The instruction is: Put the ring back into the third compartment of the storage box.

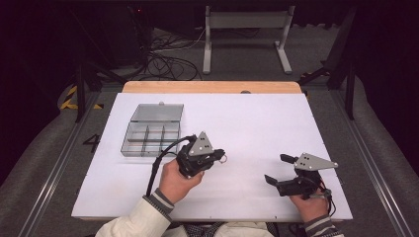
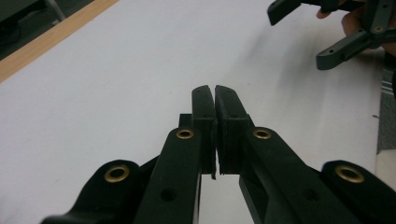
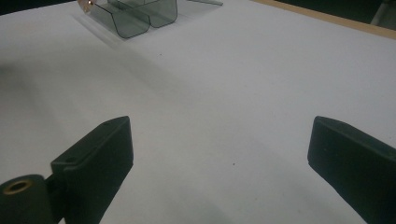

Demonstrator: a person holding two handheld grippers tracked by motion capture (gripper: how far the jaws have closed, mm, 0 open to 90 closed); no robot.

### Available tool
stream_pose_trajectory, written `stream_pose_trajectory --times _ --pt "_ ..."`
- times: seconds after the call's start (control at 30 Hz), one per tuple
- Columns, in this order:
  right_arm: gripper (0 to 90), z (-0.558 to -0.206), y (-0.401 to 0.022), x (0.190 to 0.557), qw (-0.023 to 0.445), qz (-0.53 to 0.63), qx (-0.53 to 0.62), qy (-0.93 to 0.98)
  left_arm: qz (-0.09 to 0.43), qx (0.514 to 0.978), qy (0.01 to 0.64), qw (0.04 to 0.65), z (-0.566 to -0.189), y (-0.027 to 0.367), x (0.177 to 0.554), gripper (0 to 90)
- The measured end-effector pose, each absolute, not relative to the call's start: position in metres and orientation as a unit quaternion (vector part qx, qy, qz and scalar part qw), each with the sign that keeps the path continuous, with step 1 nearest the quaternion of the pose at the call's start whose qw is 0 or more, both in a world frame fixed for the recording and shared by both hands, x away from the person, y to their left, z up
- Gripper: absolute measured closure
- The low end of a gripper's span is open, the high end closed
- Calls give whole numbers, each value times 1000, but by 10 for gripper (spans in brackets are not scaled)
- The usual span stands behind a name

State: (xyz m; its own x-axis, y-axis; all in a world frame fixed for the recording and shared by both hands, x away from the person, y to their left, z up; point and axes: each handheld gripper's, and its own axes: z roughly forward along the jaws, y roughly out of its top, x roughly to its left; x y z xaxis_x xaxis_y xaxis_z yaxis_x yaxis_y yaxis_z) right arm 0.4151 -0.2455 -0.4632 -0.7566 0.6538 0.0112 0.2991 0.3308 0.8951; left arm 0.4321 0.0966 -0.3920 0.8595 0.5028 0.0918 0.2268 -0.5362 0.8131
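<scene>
My left gripper hovers over the middle of the white table, held in a hand with a striped cuff. Its jaws are shut, pads pressed together, and I see nothing between them from its own view. In the high view a small ring-like glint shows at its tips; I cannot tell what it is. My right gripper rests low at the front right, jaws open wide over bare table. It also appears at the top right of the left gripper view.
A clear plastic compartment box lies at the left of the table, its lid folded open behind it; its near corner shows in the right gripper view. A wooden strip runs along the far edge. Cables and a stand lie on the floor beyond.
</scene>
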Motion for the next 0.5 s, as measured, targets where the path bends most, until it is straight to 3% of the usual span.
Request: stream_pose_trajectory --times 0.5 --pt "71 -463 -245 415 179 495 300 796 197 854 253 410 -382 133 454 880"
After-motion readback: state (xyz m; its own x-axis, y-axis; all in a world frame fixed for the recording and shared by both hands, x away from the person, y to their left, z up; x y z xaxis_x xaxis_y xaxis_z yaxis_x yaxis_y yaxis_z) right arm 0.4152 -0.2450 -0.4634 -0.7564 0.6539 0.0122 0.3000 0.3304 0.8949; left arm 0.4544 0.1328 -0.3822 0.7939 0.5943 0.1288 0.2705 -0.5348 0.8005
